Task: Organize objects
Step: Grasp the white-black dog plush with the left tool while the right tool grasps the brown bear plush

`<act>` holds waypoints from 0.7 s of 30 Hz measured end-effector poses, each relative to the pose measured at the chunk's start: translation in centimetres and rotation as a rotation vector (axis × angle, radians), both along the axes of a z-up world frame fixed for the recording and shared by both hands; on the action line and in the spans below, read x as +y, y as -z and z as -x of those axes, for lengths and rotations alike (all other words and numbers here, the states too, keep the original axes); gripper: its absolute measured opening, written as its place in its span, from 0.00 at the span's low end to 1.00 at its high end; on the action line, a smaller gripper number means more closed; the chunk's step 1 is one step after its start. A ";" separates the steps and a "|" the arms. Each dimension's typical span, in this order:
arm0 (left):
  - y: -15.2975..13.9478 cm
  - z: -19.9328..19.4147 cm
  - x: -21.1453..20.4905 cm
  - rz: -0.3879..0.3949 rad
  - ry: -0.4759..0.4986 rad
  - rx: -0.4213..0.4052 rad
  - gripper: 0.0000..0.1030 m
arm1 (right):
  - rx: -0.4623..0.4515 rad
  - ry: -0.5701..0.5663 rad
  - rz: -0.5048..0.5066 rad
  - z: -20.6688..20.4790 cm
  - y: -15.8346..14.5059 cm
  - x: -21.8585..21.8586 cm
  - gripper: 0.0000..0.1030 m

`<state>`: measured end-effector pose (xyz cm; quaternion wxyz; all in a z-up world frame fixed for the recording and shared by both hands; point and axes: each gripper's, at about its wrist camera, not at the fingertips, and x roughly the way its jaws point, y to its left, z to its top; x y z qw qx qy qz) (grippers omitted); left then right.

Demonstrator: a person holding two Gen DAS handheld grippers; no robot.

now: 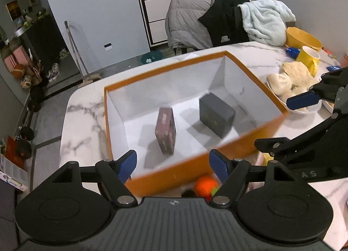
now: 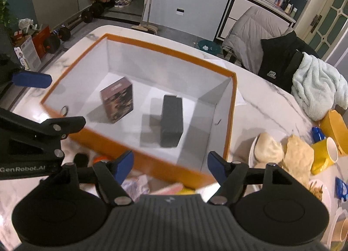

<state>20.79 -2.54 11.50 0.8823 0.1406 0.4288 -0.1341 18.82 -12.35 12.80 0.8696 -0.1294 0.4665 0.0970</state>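
An orange box with white inside walls stands on the marble table; it also shows in the right wrist view. Inside it stand a maroon printed box and a dark grey box. My left gripper is open and empty, above the box's near wall. My right gripper is open and empty, also above the near wall. An orange ball lies in front of the orange box, under the left gripper. Small packets lie under the right gripper.
To the right are a plate with cream-coloured cloth-like lumps, a yellow mug and a yellow bowl. Chairs draped with jackets and a pale blue towel stand behind the table. The table edge curves at left.
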 end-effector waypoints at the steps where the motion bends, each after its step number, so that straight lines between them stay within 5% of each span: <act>1: 0.1 0.7 0.1 0.000 0.003 0.000 0.84 | 0.000 -0.003 -0.002 0.6 0.0 0.0 0.75; 12: 3.2 6.3 1.7 -0.001 0.005 0.051 0.84 | 0.062 -0.068 -0.022 7.8 2.6 0.9 0.79; 21: 5.1 6.2 2.8 0.027 -0.046 0.090 0.84 | 0.165 -0.145 -0.077 10.6 6.4 2.8 0.79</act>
